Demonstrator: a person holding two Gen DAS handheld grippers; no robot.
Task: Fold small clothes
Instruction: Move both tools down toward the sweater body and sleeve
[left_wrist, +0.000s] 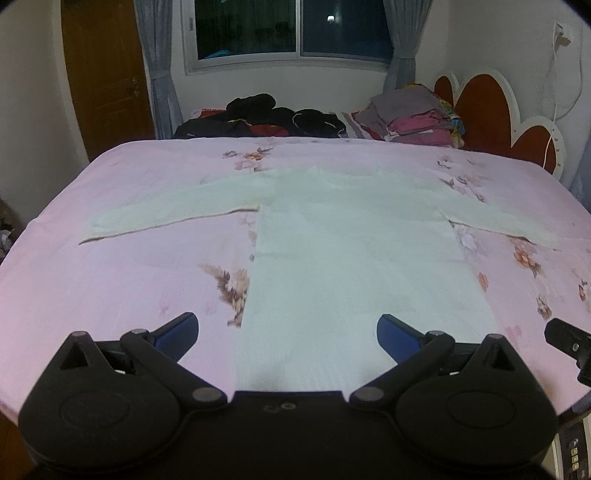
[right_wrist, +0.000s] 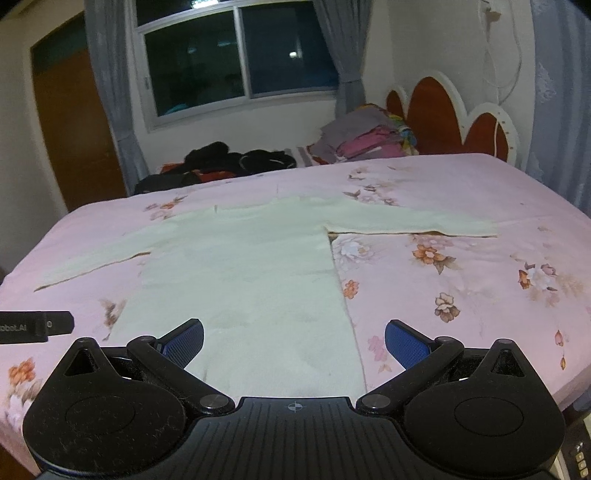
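Observation:
A pale cream long-sleeved top (left_wrist: 347, 254) lies flat on the pink floral bedsheet (left_wrist: 122, 280), both sleeves spread out to the sides, hem toward me. It also shows in the right wrist view (right_wrist: 251, 280). My left gripper (left_wrist: 288, 332) is open and empty, hovering over the hem's left part. My right gripper (right_wrist: 294, 341) is open and empty, over the hem's right corner. The right gripper's tip (left_wrist: 567, 341) shows at the right edge of the left wrist view; the left gripper's side (right_wrist: 35, 326) shows at the left edge of the right wrist view.
A heap of dark clothes (left_wrist: 266, 118) and a stack of folded clothes (left_wrist: 417, 114) lie at the far side of the bed. A red and white headboard (left_wrist: 491, 107) is at the right. A window (left_wrist: 291, 29) and a wooden door (left_wrist: 103, 74) are beyond.

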